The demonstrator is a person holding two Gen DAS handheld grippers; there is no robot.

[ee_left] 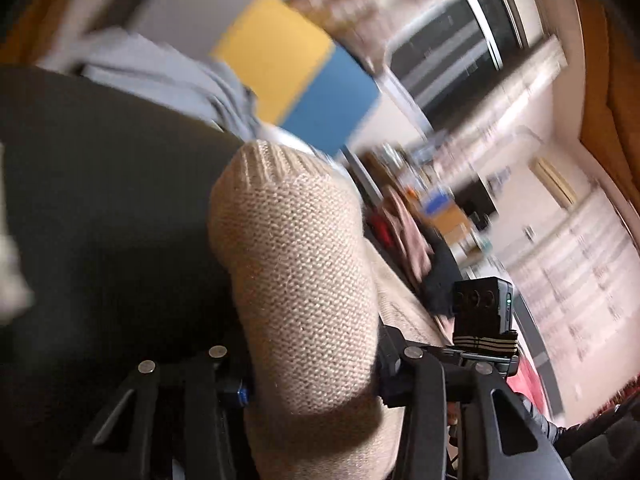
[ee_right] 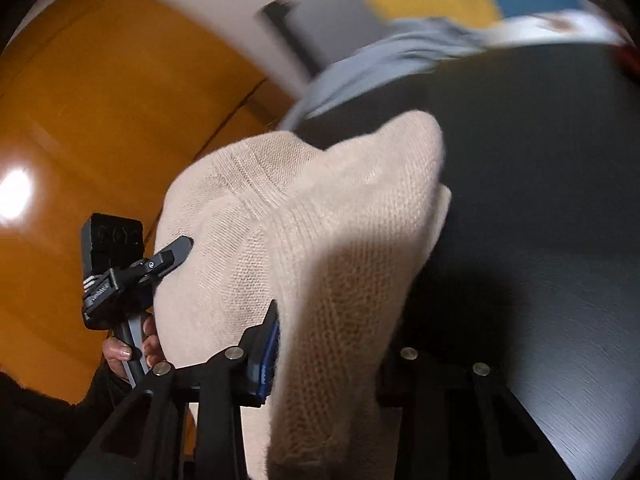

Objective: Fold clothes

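Knitwear: beige sweater (ee_left: 304,276) bunched and lifted over the dark desk (ee_left: 100,184), its full shape hidden | left gripper (ee_left: 316,380) jaws pinching a fold | right gripper (ee_right: 320,364) jaws pinching another fold, fingertips buried | grey garment (ee_right: 372,60) at the desk's far edge, blurred | room behind smeared by motion.

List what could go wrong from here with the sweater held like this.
1. The beige sweater is bunched thick in both the left gripper and the right gripper; a grip on mixed layers could slip or fold unevenly.
2. The grey garment lies at the far edge of the dark table; a swinging sweater could drag it off.
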